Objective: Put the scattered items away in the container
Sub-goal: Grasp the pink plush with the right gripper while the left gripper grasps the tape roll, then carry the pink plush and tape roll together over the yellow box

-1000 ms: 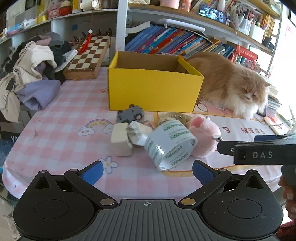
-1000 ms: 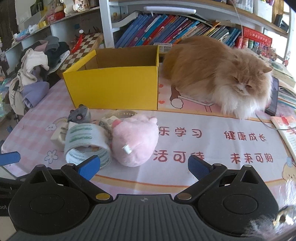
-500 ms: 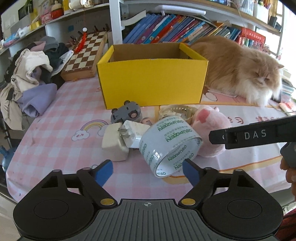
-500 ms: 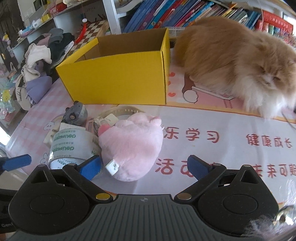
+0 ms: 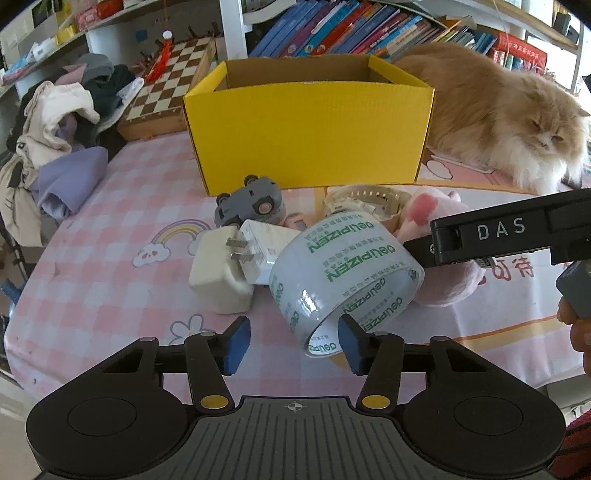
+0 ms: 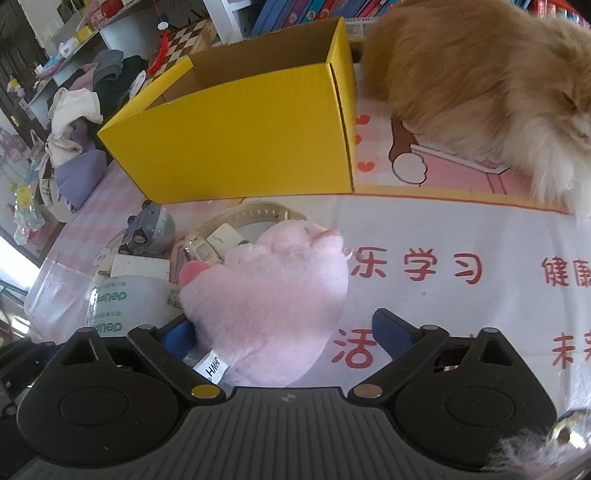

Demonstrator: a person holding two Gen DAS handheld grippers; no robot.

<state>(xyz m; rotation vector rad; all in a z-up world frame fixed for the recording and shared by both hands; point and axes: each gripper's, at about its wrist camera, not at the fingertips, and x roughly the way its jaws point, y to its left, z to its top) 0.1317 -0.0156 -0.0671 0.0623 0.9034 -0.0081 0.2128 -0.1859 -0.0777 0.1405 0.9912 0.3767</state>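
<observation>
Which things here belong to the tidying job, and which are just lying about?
Job: yellow box, tape roll, pink plush toy, white charger, grey toy car, cream strap.

Lying about: cat, chessboard, clothes pile, books.

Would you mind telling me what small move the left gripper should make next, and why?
Probably ease it forward, then finish closing. The left gripper has just been closing, with the tape roll's near rim between its pads, apparently not yet pinched; the yellow box waits behind.
</observation>
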